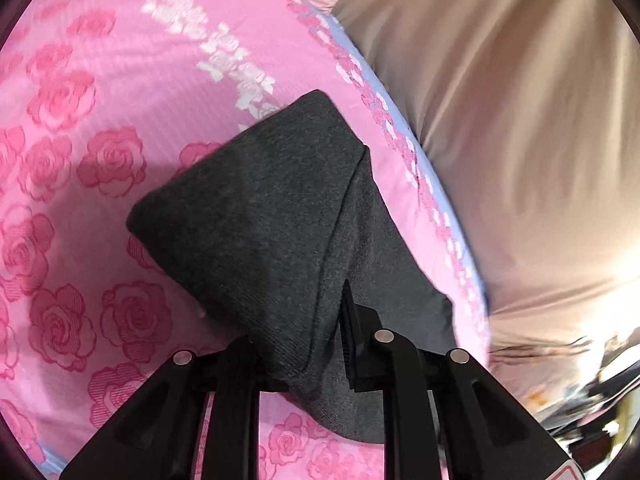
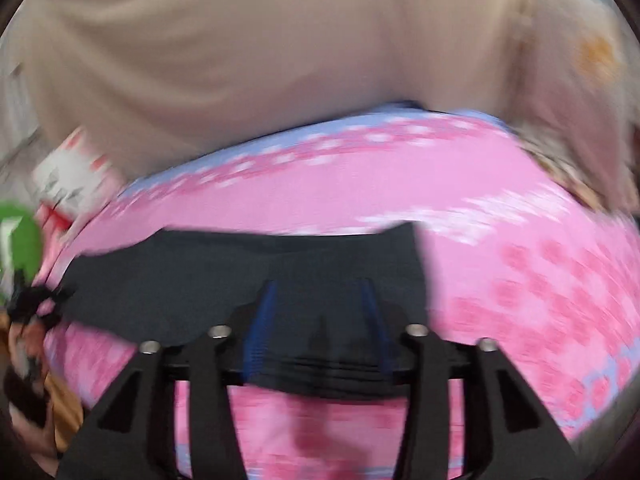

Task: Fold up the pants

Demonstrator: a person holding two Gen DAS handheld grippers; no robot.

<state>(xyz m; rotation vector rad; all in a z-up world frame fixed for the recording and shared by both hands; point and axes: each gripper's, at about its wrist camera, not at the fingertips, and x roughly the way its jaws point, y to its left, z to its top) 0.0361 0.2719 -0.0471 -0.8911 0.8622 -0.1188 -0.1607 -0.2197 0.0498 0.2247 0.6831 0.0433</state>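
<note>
In your left wrist view, your left gripper (image 1: pixel 304 344) has its fingers clenched on a fold of the dark grey pants (image 1: pixel 264 208), which hang bunched from them above the pink rose-print bed sheet (image 1: pixel 80 160), with beige fabric (image 1: pixel 520 120) beyond the sheet's blue edge on the right. In your blurred right wrist view, your right gripper (image 2: pixel 320 320) has its blue-padded fingers (image 2: pixel 260 328) released and standing apart over the pants (image 2: pixel 200 272), which stretch leftward across the sheet (image 2: pixel 520 280).

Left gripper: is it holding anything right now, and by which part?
Yes. The left gripper is shut on the dark grey pants, pinching a bunched fold at their near edge; the rest drapes forward over the pink bedspread.
</note>
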